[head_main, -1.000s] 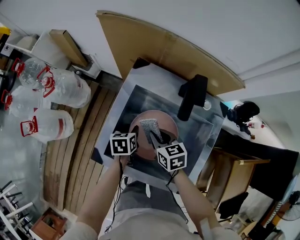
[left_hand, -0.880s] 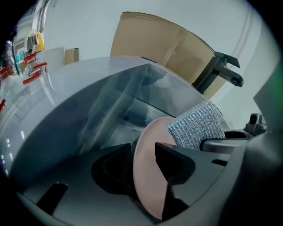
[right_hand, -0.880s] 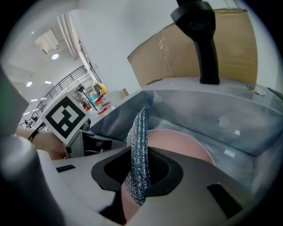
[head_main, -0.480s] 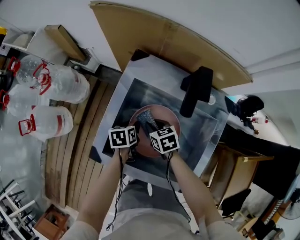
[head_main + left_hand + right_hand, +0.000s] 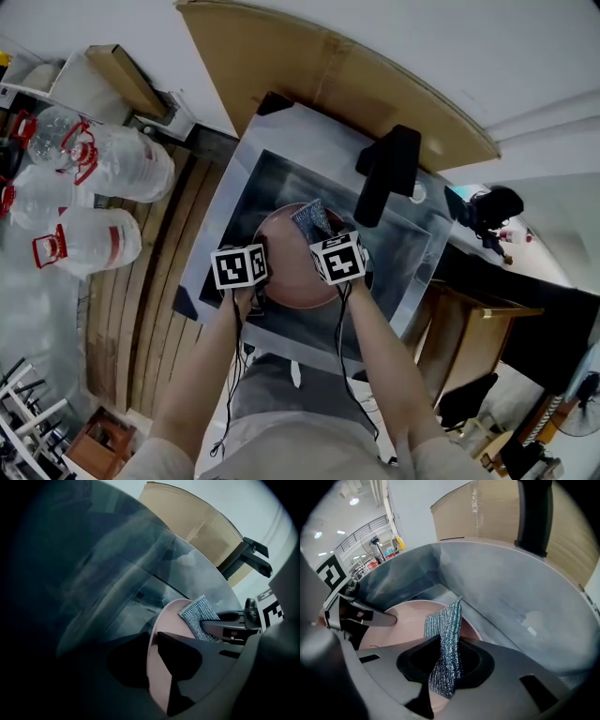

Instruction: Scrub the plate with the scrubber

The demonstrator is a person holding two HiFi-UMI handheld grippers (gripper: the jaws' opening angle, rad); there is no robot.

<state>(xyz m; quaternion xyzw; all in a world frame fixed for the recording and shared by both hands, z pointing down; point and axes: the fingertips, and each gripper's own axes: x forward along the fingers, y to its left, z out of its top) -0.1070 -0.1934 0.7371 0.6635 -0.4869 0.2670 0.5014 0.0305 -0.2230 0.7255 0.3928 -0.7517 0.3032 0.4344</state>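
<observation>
Gleaming steel sink (image 5: pixel 284 133), wooden slat floor (image 5: pixel 141 281)

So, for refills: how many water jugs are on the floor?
4 water jugs, all at the head view's left: rear, middle, left-edge, nearest. More may sit out of frame.

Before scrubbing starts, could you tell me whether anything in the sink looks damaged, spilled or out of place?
Nothing stands out. The pink plate sits in the sink and looks unbroken where visible, no spill shows, and the scrubber is merely folded where the right tool pinches it.
</observation>
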